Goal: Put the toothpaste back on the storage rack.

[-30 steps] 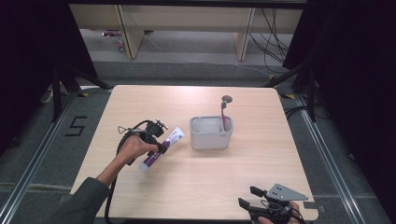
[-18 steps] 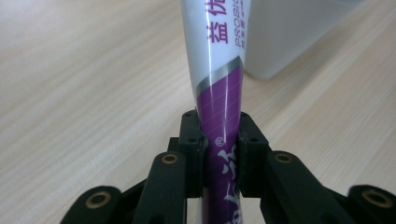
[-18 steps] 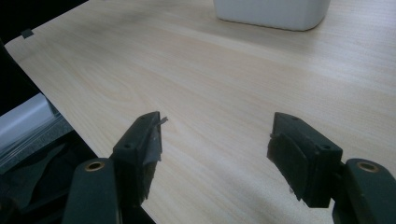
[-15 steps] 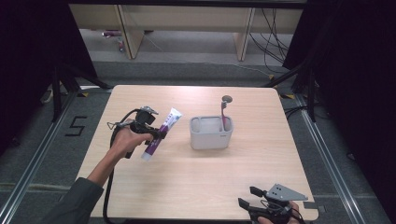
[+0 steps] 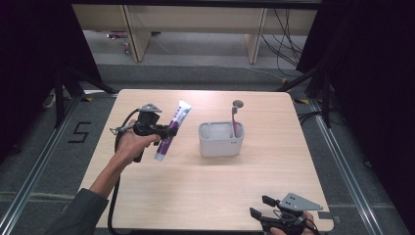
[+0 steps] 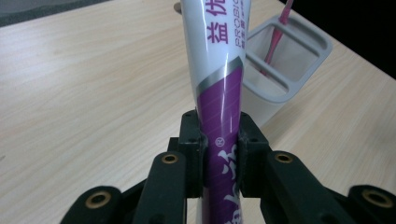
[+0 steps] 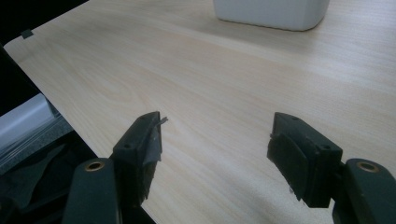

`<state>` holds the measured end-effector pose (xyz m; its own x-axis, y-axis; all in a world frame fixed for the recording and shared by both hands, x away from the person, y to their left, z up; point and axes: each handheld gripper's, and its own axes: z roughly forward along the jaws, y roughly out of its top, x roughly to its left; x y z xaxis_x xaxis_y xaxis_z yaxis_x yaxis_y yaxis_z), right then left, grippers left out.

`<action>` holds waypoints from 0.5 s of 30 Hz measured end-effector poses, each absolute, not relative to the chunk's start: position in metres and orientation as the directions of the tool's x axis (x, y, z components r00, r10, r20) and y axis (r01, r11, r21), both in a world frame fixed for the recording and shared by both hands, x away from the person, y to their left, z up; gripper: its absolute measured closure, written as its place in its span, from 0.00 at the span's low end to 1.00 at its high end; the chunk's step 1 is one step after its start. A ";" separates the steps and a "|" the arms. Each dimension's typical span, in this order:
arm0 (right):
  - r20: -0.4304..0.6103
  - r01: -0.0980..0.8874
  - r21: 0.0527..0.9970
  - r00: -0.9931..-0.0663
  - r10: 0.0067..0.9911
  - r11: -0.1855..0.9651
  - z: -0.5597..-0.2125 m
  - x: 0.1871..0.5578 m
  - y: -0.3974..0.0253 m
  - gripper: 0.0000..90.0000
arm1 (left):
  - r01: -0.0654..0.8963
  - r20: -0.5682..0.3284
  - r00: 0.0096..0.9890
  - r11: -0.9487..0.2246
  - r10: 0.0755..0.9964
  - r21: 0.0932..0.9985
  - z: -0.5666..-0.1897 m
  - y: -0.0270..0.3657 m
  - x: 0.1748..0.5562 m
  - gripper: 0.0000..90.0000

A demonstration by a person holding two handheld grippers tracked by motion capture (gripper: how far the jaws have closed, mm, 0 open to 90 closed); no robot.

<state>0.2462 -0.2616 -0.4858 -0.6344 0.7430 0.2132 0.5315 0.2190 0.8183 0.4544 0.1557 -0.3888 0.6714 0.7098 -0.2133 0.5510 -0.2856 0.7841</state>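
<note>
Left gripper (image 5: 169,131) pinched toothpaste tube (image 5: 171,129) mid-body, held above table (image 5: 205,191), long axis tilted upright; holder (image 5: 221,139) lay just right. Right gripper (image 5: 259,208) spread empty at near edge, farther off.

Black grippers (image 5: 169,131), brass screws, grey sleeve (image 5: 80,213)

I see table (image 5: 195,196) light wood-grain, matt. Toothpaste tube (image 6: 219,84) glossy plastic, white/purple w/ silver band. Holder (image 5: 221,139) matt grey plastic. My left gripper (image 6: 219,151) matt black.
</note>
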 end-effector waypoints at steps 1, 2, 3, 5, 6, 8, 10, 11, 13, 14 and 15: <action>0.234 0.549 0.810 -0.626 0.744 0.207 -0.485 0.245 -0.261 0.39 | 0.549 -0.219 0.675 -0.281 0.704 0.787 -0.388 0.155 0.454 0.84; 0.233 0.548 0.810 -0.626 0.744 0.208 -0.485 0.245 -0.261 0.39 | 0.547 -0.224 0.675 -0.274 0.703 0.791 -0.387 0.154 0.454 0.84; 0.234 0.548 0.810 -0.627 0.743 0.207 -0.485 0.245 -0.261 0.39 | 0.545 -0.221 0.676 -0.274 0.703 0.793 -0.387 0.153 0.454 0.84; 0.235 0.547 0.811 -0.628 0.742 0.206 -0.485 0.245 -0.261 0.39 | 0.535 -0.220 0.681 -0.269 0.699 0.801 -0.386 0.151 0.454 0.84; 0.234 0.548 0.811 -0.627 0.743 0.207 -0.485 0.245 -0.261 0.39 | 0.533 -0.220 0.682 -0.268 0.698 0.803 -0.386 0.151 0.454 0.84; 0.225 0.542 0.813 -0.630 0.743 0.213 -0.485 0.246 -0.261 0.39 | 0.522 -0.208 0.687 -0.274 0.696 0.808 -0.385 0.149 0.455 0.84; 0.219 0.537 0.815 -0.633 0.743 0.216 -0.485 0.246 -0.261 0.39 | 0.517 -0.211 0.685 -0.262 0.697 0.815 -0.384 0.146 0.455 0.84; 0.226 0.542 0.813 -0.630 0.743 0.213 -0.485 0.245 -0.261 0.39 | 0.512 -0.213 0.690 -0.258 0.691 0.820 -0.383 0.145 0.455 0.84; 0.220 0.537 0.815 -0.633 0.742 0.217 -0.485 0.246 -0.261 0.39 | 0.501 -0.209 0.695 -0.255 0.688 0.827 -0.380 0.141 0.455 0.84; 0.219 0.536 0.816 -0.634 0.742 0.217 -0.485 0.246 -0.261 0.39 | 0.494 -0.207 0.696 -0.250 0.687 0.832 -0.379 0.139 0.455 0.84; 0.220 0.537 0.815 -0.634 0.741 0.216 -0.485 0.246 -0.261 0.39 | 0.490 -0.206 0.699 -0.248 0.685 0.836 -0.377 0.136 0.455 0.84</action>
